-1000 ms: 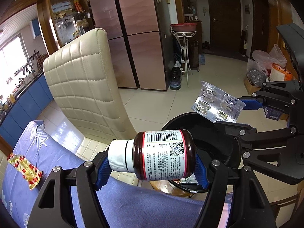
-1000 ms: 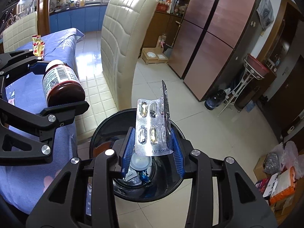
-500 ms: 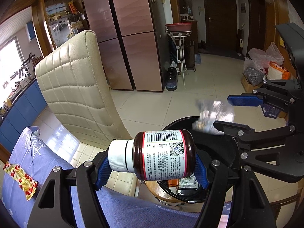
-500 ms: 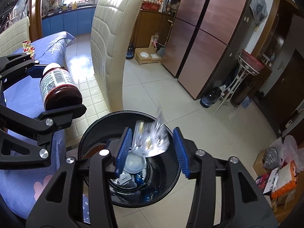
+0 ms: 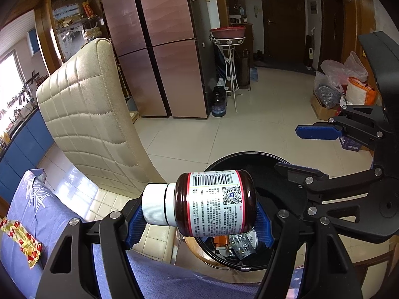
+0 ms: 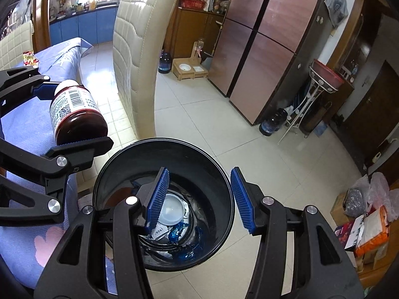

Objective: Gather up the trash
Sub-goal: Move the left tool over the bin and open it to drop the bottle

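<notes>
My left gripper point(image 5: 199, 221) is shut on a dark brown pill bottle point(image 5: 214, 203) with a white cap, held sideways at the near rim of the black trash bin point(image 5: 251, 159). It also shows in the right wrist view point(image 6: 74, 114). My right gripper point(image 6: 199, 199) is open and empty above the bin point(image 6: 224, 186); it shows at the right of the left wrist view point(image 5: 306, 152). The silver blister pack point(image 5: 240, 246) lies in the bin among other trash point(image 6: 172, 226).
A cream padded chair point(image 5: 89, 114) stands left of the bin beside the table with a blue cloth point(image 5: 32, 211). A red-and-gold wrapper point(image 5: 21, 239) lies on the cloth. Bags and boxes point(image 6: 366, 219) sit on the floor at right. A fridge point(image 5: 169, 44) stands behind.
My right gripper opened and the blister pack fell into the bin. The left gripper with the bottle moved a little closer to the bin.
</notes>
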Demonstrator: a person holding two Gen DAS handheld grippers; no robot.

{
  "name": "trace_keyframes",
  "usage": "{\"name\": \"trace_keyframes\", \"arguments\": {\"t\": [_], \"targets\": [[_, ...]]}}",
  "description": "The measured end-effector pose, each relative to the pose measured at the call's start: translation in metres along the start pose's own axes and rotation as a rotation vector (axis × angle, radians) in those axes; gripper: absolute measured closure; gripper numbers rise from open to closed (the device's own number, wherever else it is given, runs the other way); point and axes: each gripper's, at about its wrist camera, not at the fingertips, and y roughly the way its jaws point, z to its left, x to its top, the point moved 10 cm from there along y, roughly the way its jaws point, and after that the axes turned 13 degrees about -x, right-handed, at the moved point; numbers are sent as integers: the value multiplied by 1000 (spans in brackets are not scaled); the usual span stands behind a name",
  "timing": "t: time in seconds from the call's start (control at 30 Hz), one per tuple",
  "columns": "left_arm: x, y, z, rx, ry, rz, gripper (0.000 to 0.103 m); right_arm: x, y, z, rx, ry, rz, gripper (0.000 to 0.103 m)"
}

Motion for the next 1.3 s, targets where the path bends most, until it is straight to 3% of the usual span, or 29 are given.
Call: {"name": "trace_keyframes", "arguments": {"t": [0.9, 1.1, 1.3], "targets": [[9, 12, -19, -28, 57, 12, 34, -11, 5, -28, -73, 68, 25, 46], [13, 8, -18, -27, 40, -8, 18, -13, 3, -35, -85, 88, 31, 46], [9, 5, -13, -25, 18, -1, 18, -12, -2, -38, -81, 96, 25, 46]]}}
